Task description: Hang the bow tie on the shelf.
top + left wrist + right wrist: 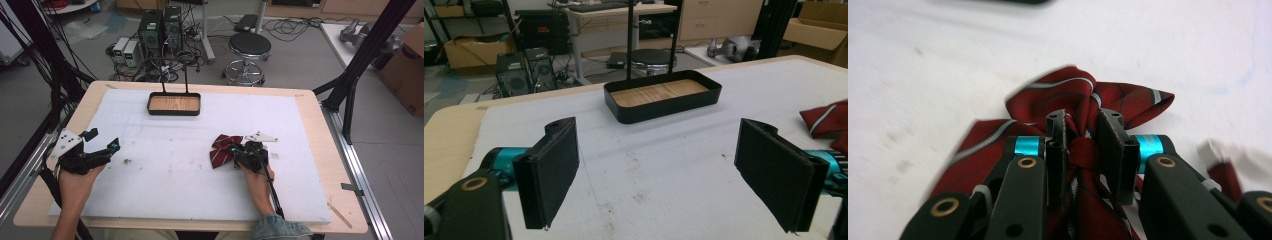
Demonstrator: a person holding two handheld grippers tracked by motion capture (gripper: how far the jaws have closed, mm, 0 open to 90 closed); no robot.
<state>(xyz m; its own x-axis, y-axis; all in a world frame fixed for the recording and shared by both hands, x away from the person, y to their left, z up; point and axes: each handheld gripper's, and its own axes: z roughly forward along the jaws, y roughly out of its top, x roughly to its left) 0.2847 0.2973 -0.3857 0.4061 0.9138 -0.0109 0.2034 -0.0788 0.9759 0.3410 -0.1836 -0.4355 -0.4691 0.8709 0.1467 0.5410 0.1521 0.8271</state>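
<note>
A dark red bow tie with thin white stripes (220,150) lies on the white mat right of the middle. My right gripper (239,151) is on its near side. In the right gripper view the two jaws pinch the bow tie's (1063,95) centre knot, so the right gripper (1085,131) is shut on it. My left gripper (102,141) rests at the mat's left edge, held in a hand. Its pads stand wide apart with nothing between them in the left gripper view (659,175), where the bow tie (826,120) shows at the right edge.
A black tray with a wooden floor (174,111) and a tall wire handle sits at the far middle of the mat (664,111). The white mat (165,185) covers a wooden table. Beyond the table are a stool (249,47), computer cases (160,27) and cables.
</note>
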